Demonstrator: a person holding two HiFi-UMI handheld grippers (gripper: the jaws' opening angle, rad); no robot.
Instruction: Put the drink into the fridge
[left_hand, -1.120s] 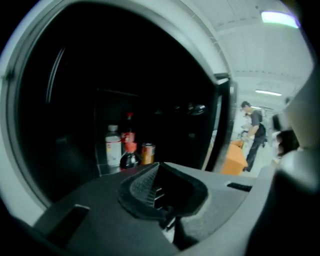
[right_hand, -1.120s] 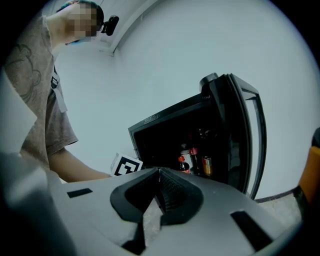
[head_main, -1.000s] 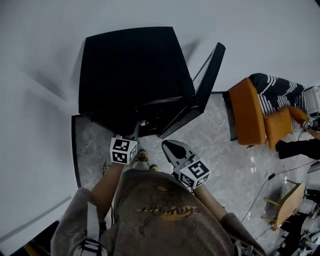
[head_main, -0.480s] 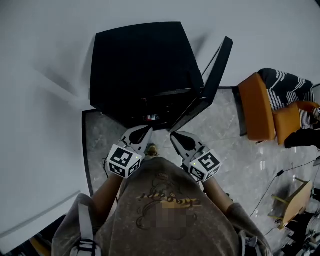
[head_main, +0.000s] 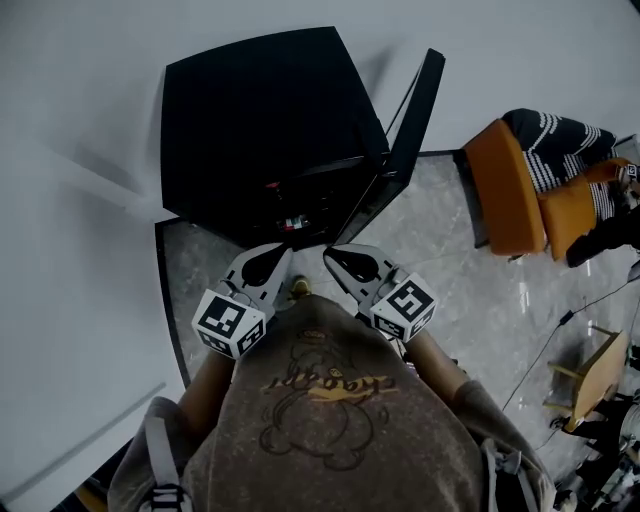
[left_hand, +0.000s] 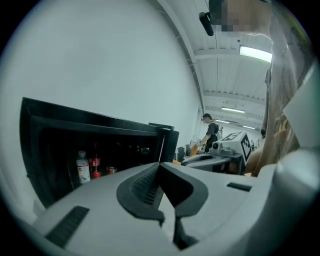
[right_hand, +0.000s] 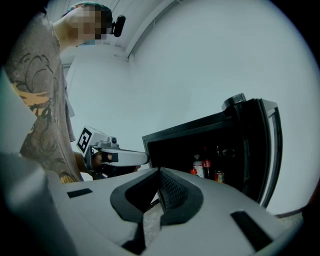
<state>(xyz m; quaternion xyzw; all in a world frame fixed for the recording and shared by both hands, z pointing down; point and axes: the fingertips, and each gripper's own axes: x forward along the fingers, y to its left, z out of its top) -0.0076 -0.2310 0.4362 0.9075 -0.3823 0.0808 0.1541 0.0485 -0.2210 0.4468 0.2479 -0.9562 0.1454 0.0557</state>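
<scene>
A black mini fridge stands against the white wall with its door swung open to the right. Several drinks stand inside: a clear bottle, a red-labelled bottle and a can, seen again as drinks in the right gripper view. Both grippers hover side by side before my chest, short of the fridge opening. My left gripper is shut and holds nothing. My right gripper also has its jaws together, nothing between them.
An orange armchair with a striped cushion stands to the right of the fridge door. A wooden stool and cables lie on the marble floor at the right. A person stands far off in the room.
My left gripper has drawn back from the fridge's lower front and risen beside the right one. The right gripper has barely shifted.
</scene>
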